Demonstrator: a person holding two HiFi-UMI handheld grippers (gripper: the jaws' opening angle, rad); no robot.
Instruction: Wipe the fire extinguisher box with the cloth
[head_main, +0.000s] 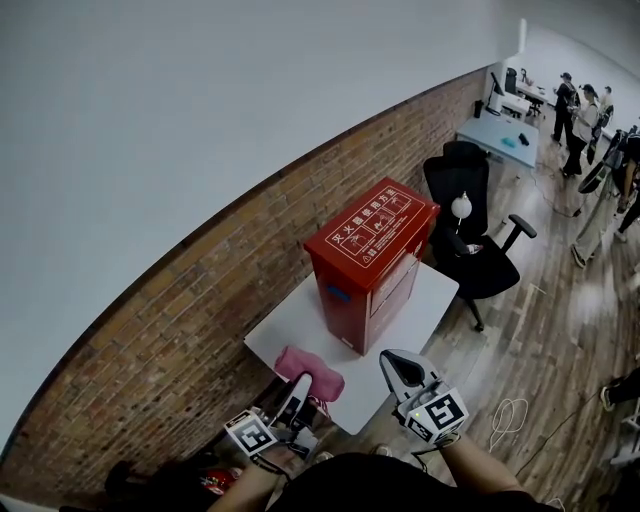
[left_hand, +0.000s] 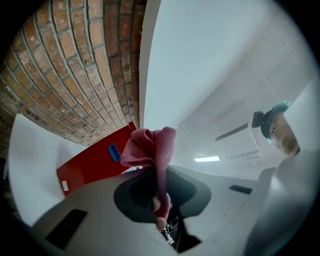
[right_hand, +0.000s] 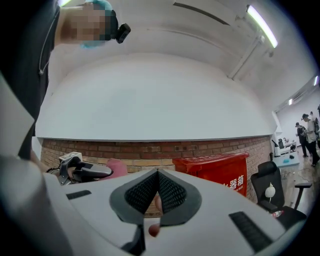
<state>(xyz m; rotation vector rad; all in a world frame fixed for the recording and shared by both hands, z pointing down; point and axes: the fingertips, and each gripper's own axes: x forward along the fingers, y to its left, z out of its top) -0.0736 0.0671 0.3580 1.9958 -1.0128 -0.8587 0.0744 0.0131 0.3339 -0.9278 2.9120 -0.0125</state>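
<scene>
In the head view, your left gripper (head_main: 296, 392) is at the near edge of the white bench (head_main: 290, 322). Its jaws pinch the pink cloth (head_main: 312, 372), which bunches up just past the jaw tips. The red fire extinguisher box (head_main: 372, 262) stands upright on the bench beyond the cloth, near it but apart. Your right gripper (head_main: 400, 368) hangs beside the cloth at the bench's near edge, with its jaws pointing toward the box's near lower corner. It seems to stop short of the box, though the steep angle makes that gap hard to judge. A black office chair (head_main: 480, 240) stands past the bench, against the brick wall (head_main: 200, 300). In the left gripper view, your left gripper (left_hand: 159, 175) has its jaws pressed onto the cloth (left_hand: 152, 145). A fold runs down between the dark pads, and the rest flops over above the tips. The box (left_hand: 92, 162) shows as a red face behind and to the left of the cloth, not touching it. In the right gripper view, your right gripper (right_hand: 157, 172) has its jaws pressed together tip to tip, with nothing between them. The box (right_hand: 216, 170) stands ahead and to the right of the tips, well clear of them. Off to the left, the cloth (right_hand: 116, 167) shows as a pink lump at the end of your left gripper (right_hand: 82, 172), in front of the brick wall (right_hand: 125, 150). The office chair (right_hand: 272, 192) is at the far right.
</scene>
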